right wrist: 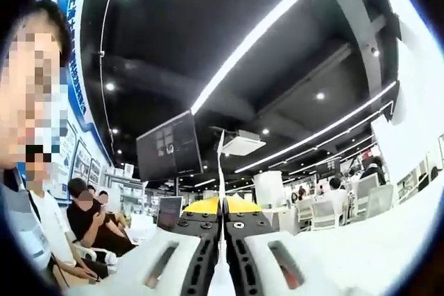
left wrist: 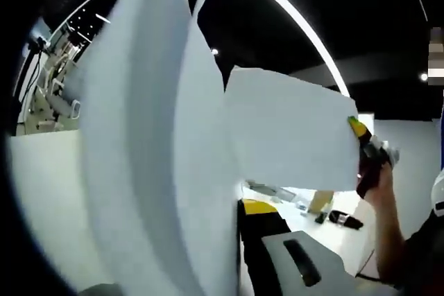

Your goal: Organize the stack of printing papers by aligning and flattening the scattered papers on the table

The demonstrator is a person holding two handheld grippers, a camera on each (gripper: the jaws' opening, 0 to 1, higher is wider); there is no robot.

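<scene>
In the left gripper view a stack of white printing papers (left wrist: 159,171) stands raised and curved, hiding my left gripper's (left wrist: 237,207) left jaw. The right jaw with its yellow tip lies tight against the sheets, so the gripper is shut on them. One sheet (left wrist: 291,129) reaches right to my right gripper (left wrist: 357,128), held by a hand (left wrist: 380,185), which pinches its far corner. In the right gripper view my right gripper (right wrist: 222,206) is shut on a sheet seen edge-on (right wrist: 220,164), a thin white line rising between the yellow tips. More white paper (right wrist: 413,95) curves along the right side.
Both views tilt up toward a dark ceiling with long light strips. A white table (left wrist: 333,237) carries a black object (left wrist: 345,220) and a small box (left wrist: 320,202). Several seated people (right wrist: 90,220) are at the left, with a monitor (right wrist: 170,147) and white chairs (right wrist: 319,213) behind.
</scene>
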